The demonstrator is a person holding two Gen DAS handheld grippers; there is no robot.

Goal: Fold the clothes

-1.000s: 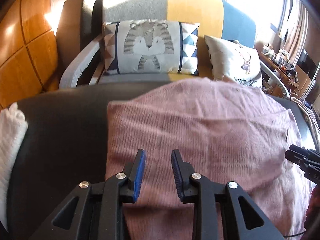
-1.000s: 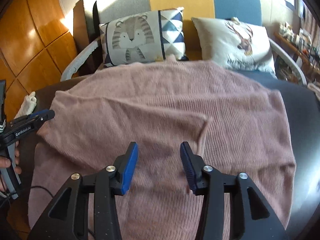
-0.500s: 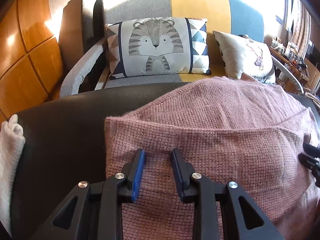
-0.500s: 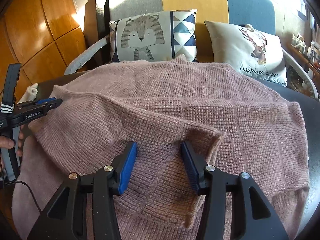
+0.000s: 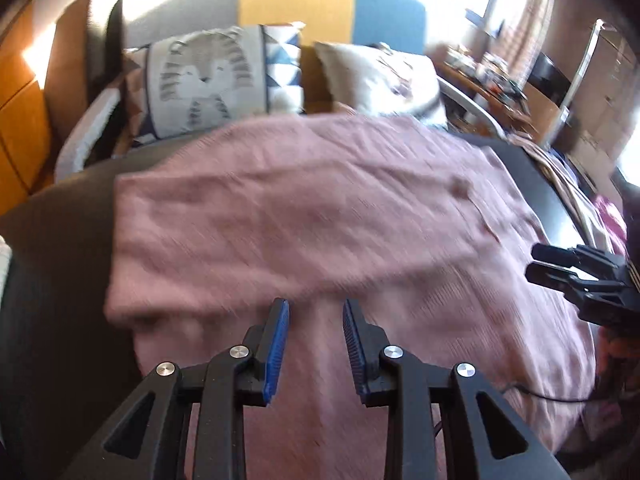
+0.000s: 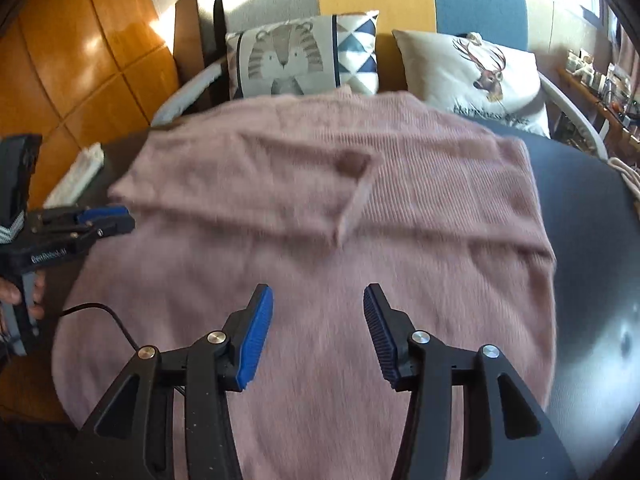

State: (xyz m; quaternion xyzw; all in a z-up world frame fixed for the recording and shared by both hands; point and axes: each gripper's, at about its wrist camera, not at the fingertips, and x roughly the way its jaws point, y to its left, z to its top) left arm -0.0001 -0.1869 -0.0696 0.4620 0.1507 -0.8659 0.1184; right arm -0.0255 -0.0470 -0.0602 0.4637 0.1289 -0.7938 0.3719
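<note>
A pink knit sweater (image 5: 320,208) (image 6: 320,200) lies spread over a dark round table (image 5: 60,260) (image 6: 592,240), blurred in both views. Its left part is folded over, and the flap's edge (image 6: 352,204) runs down the middle. My left gripper (image 5: 315,308) hovers over the near left part with its jaws a little apart and only flat cloth below the gap; in the right wrist view the left gripper (image 6: 108,220) sits at the sweater's left edge, held by a hand (image 6: 16,292). My right gripper (image 6: 318,296) stands open above the near middle, holding nothing, and shows as the right gripper (image 5: 552,264) at the right.
Behind the table a sofa holds a tiger cushion (image 6: 288,56) and a deer cushion (image 6: 480,72). A white cloth (image 6: 76,176) lies at the table's far left. More clothes (image 5: 580,200) hang off its right side. A black cable (image 6: 100,312) crosses the sweater's near left.
Both grippers dropped close to the folded flap half a second ago and have since pulled back from it. The left view has swung to the right. The right jaws stand slightly wider.
</note>
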